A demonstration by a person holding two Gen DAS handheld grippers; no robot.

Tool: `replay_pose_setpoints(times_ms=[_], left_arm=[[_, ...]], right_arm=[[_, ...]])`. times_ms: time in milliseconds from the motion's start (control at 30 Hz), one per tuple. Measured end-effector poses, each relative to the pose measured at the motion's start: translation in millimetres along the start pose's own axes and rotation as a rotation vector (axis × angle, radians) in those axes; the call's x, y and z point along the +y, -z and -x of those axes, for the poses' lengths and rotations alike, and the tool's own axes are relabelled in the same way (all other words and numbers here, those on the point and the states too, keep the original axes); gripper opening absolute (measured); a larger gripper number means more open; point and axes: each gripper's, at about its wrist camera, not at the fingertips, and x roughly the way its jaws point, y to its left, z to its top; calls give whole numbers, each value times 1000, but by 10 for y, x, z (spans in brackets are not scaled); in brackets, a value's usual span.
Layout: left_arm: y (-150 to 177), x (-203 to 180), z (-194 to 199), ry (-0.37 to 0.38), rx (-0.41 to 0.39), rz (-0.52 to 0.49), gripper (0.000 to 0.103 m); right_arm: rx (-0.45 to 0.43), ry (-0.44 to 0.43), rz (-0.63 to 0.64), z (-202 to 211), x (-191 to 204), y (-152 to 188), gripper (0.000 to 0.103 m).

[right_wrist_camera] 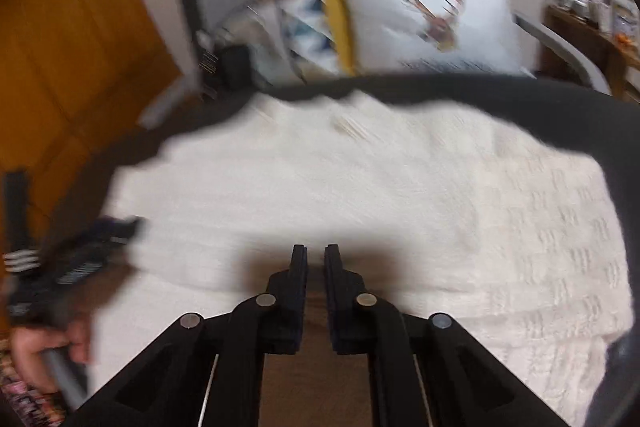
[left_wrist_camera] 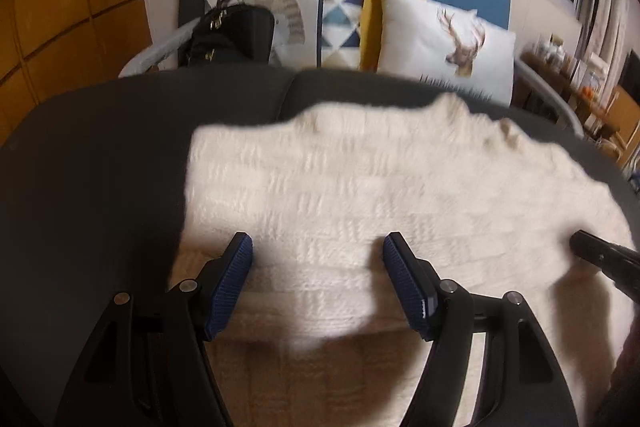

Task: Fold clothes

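A cream knitted garment (left_wrist_camera: 340, 187) lies spread flat on a dark grey cushion (left_wrist_camera: 100, 167). My left gripper (left_wrist_camera: 318, 243) hovers over its near left part, jaws wide open, nothing between the blue pads. The right gripper's black tip (left_wrist_camera: 600, 255) pokes in at the right edge above the knit. In the right wrist view the same garment (right_wrist_camera: 360, 187) fills the middle. My right gripper (right_wrist_camera: 315, 251) is shut just above its near edge, and I see no cloth pinched. The left gripper (right_wrist_camera: 92, 247) appears blurred at the left, held by a hand (right_wrist_camera: 40, 347).
Behind the cushion (right_wrist_camera: 560, 107) stand a deer-print pillow (left_wrist_camera: 444, 43), a triangle-patterned pillow (left_wrist_camera: 340, 23) and a black handbag (left_wrist_camera: 232, 35) against a grey, yellow and blue backrest. Orange wooden floor (left_wrist_camera: 60, 7) lies to the left. A cluttered shelf (left_wrist_camera: 580, 75) stands at the right.
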Motion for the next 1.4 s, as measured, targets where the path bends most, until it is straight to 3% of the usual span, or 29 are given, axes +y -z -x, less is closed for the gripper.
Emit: replay_pose_setpoints(times_ms=[67, 133, 233, 267, 333, 467, 600, 667, 867, 1033, 1133, 1267, 1400], left_arm=[[-22, 82, -79, 12, 25, 37, 85], [-27, 107, -95, 20, 32, 47, 85], [-56, 141, 5, 50, 32, 45, 85], [-56, 183, 76, 61, 18, 62, 85], [-6, 331, 245, 79, -32, 137, 85], [279, 651, 587, 90, -112, 307, 85], [525, 836, 594, 135, -72, 401, 85], [530, 849, 593, 144, -75, 397, 85], [519, 750, 635, 118, -71, 357, 85], [556, 544, 819, 163, -110, 260, 85], [648, 560, 1025, 158, -177, 249, 85], [882, 658, 1313, 269, -253, 275, 85], [1050, 564, 1244, 232, -191, 177, 85]], right_arm=[[-9, -21, -66, 9, -125, 14, 0], [-8, -56, -127, 29, -214, 24, 0], [-3, -141, -219, 159, -256, 49, 8], [-16, -164, -202, 242, -201, 68, 15], [-38, -203, -156, 402, -75, 109, 15], [-14, -155, 12, 543, 275, 272, 15], [35, -129, 87, 451, 435, 490, 15], [49, -90, 97, 398, 412, 594, 15], [37, -143, 26, 409, 239, 635, 15], [30, -164, 4, 535, 276, 662, 19], [20, -222, 103, 590, 562, 537, 19], [53, -322, 239, 417, 1101, 212, 15], [234, -459, 392, -102, 1759, 13, 13]])
